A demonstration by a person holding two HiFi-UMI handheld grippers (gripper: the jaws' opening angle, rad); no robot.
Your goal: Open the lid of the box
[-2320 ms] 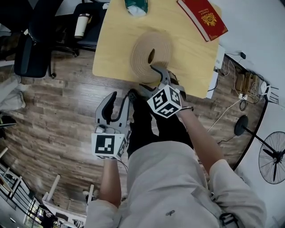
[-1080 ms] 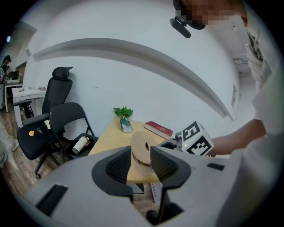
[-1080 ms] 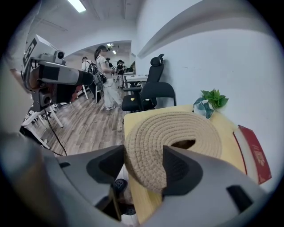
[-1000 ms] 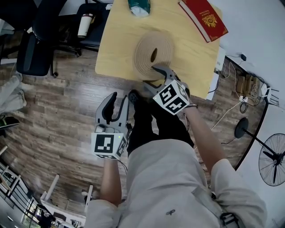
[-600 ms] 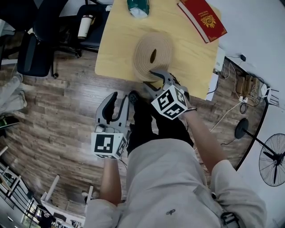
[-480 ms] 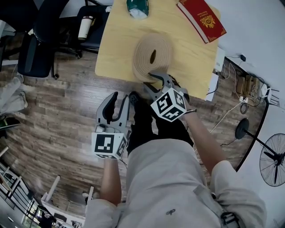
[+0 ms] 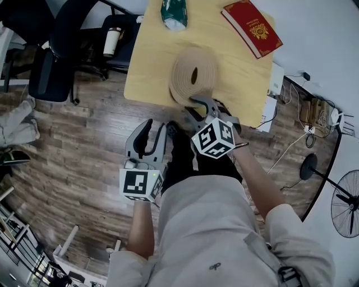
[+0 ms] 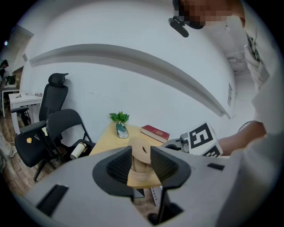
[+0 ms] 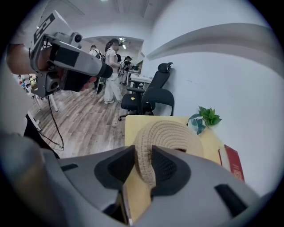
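A round woven box (image 7: 182, 72) with a woven lid (image 9: 173, 133) that has a hole in its top stands near the front edge of the yellow table (image 7: 151, 67). My right gripper (image 7: 190, 105) is at the box's near side. Its jaws are closing, and the lid's rim fills the gap between the pads (image 9: 165, 167). My left gripper (image 7: 152, 128) hangs over the wooden floor, left of the person's legs, open with nothing between its jaws. In the left gripper view the left gripper (image 8: 141, 162) points at the distant box (image 8: 140, 150).
A red book (image 7: 252, 28) lies at the table's far right, a potted plant (image 7: 174, 12) at its far edge. Black chairs (image 7: 56, 61) and a cup (image 7: 113, 40) stand to the left of the table. A fan (image 7: 345, 202) and cables are on the right. People (image 9: 113, 71) stand across the room.
My right gripper has settled lower on the box's near rim and its jaws have narrowed round the lid's edge. The left gripper has stayed where it was.
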